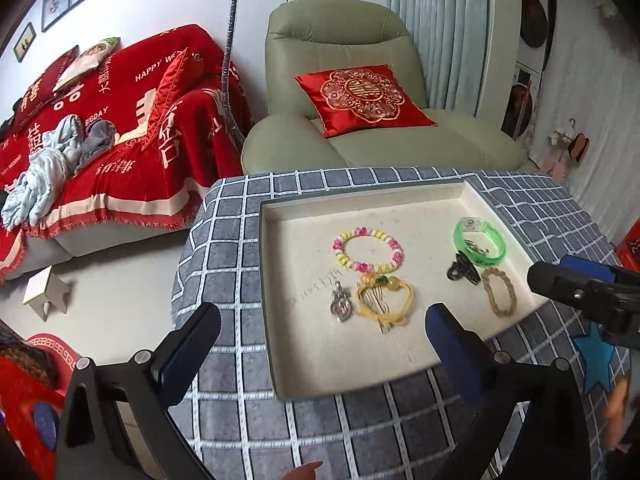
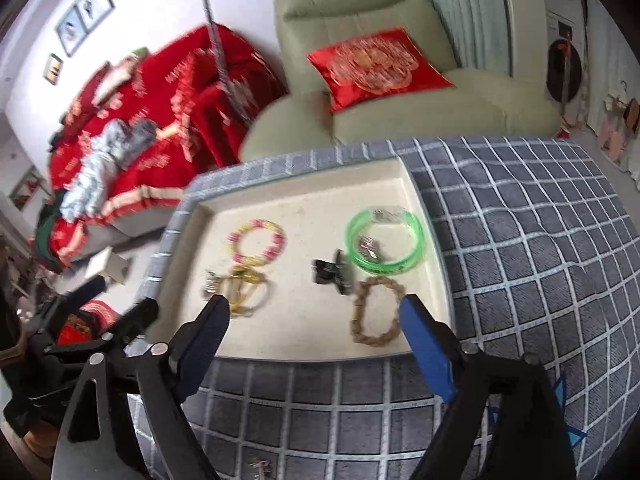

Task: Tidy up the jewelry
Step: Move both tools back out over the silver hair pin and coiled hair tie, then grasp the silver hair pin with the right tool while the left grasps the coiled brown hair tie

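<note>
Already most of the jewelry lies in the tray (image 1: 276, 300) on the bench (image 1: 224, 240), from the beaded bracelet (image 1: 367, 249) and yellow cord bracelet (image 1: 385, 296) near its middle to the green bangle (image 1: 479, 240) and braided bracelet (image 1: 499, 292) by its right edge, while the left tool (image 1: 322, 344) and right tool (image 2: 314, 322) hover, jaws apart and empty, so little seems left.

- left gripper (image 1: 322, 338) is hanging low with its jaws spread wide, nothing between the blue pads (image 1: 448, 338)
- right gripper (image 2: 316, 326) same deal, wide open and empty
- from the left wrist cam the right one pokes in at about 3 o'clock; from the right cam the left sits around 9 o'clock
</note>
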The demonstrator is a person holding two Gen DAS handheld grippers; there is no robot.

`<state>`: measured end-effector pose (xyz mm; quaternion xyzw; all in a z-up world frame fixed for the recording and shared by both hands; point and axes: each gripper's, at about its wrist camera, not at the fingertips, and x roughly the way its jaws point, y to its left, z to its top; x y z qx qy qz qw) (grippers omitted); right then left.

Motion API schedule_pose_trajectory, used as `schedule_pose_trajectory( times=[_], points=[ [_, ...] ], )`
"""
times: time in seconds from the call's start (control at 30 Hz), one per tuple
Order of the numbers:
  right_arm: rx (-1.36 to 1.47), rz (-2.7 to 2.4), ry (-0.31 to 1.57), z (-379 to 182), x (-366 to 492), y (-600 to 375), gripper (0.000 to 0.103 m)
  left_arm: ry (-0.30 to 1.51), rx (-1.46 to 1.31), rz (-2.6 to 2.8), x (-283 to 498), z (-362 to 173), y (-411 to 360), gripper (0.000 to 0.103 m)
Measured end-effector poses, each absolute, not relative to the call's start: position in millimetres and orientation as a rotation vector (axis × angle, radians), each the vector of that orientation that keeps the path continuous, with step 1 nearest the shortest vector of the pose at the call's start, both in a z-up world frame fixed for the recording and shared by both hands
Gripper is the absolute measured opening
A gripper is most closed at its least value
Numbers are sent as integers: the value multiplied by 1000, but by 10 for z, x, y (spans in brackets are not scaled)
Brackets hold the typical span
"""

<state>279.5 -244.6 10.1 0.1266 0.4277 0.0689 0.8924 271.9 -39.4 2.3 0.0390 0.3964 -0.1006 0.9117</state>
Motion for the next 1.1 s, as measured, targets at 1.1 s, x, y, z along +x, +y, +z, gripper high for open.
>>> schedule_pose_trajectory(
  times=[1.1],
  points=[
    [141, 196, 1155, -520, 1634, -1886, 84, 1038, -17, -282, 811, -432, -40, 103]
  ],
)
